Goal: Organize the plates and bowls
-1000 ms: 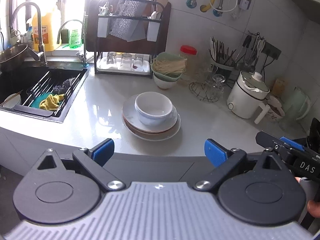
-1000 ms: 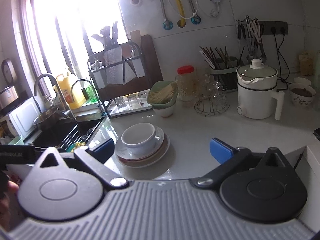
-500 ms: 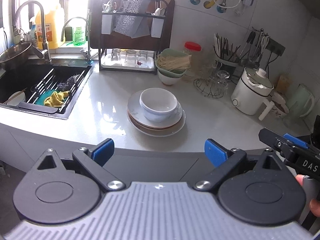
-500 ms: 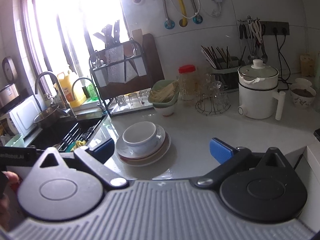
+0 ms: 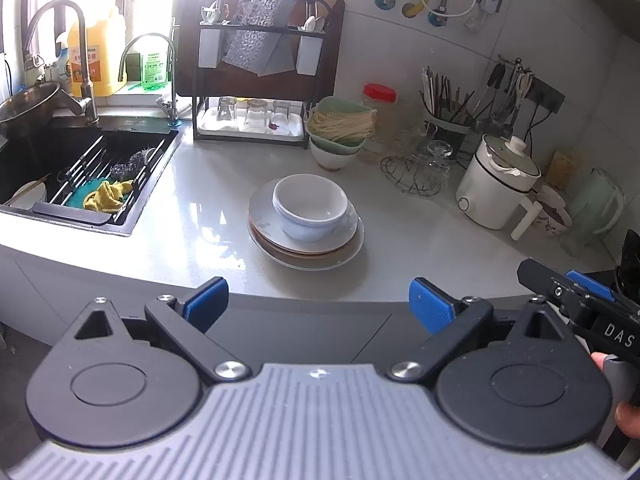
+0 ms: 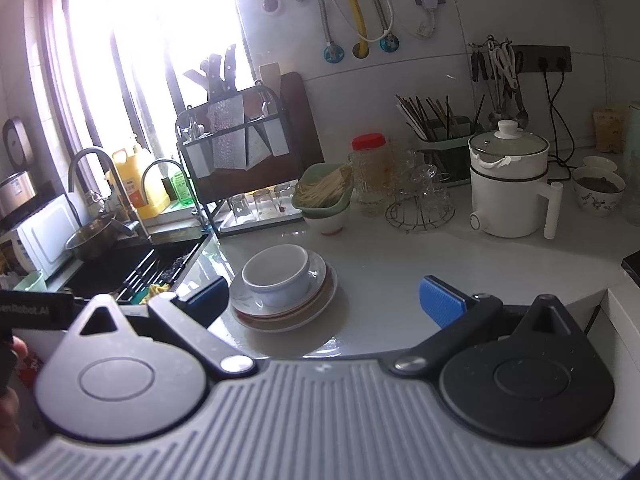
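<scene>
Resting round white bowl (image 5: 310, 206), stacked glossy plates (image 5: 306, 240)

My left gripper (image 5: 318, 300): blue ribbed pads (image 5: 430, 305), black arms, silver screws, grey ridged body. My right gripper (image 6: 320, 300) matches, and carries white "DAS" lettering.

white tiled wall (image 6: 500, 8) | bright window (image 6: 132, 40) | grey countertop (image 5: 208, 220)

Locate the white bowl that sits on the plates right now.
The white bowl sits on the stack of plates mid-counter in both views, right of the sink and in front of the green bowl of noodles, beyond both open grippers.
</scene>
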The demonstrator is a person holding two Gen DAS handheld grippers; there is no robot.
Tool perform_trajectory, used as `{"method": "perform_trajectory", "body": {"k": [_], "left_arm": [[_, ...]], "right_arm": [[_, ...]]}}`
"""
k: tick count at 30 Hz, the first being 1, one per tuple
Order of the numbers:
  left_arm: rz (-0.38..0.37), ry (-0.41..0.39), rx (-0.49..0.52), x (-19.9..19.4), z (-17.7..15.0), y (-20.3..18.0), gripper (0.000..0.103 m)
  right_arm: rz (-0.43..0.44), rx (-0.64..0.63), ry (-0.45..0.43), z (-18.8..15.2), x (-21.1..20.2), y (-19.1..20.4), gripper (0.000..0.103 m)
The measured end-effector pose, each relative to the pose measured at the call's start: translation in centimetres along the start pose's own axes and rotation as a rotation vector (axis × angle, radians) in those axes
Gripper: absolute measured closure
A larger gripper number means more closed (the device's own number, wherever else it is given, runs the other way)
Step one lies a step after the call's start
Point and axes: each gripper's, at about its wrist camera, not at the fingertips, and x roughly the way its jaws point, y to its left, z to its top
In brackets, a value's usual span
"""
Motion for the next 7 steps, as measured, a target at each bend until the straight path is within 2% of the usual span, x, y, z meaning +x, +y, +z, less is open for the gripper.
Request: {"method": "perform_trajectory", "body": {"k": [7], "left_arm": [[0.005,-0.002,0.006,0.04,-0.04,-0.05,0.004]], "right_arm": [[-0.003,0.003,0.001,-0.05,-0.07,-0.03,0.0]]}}
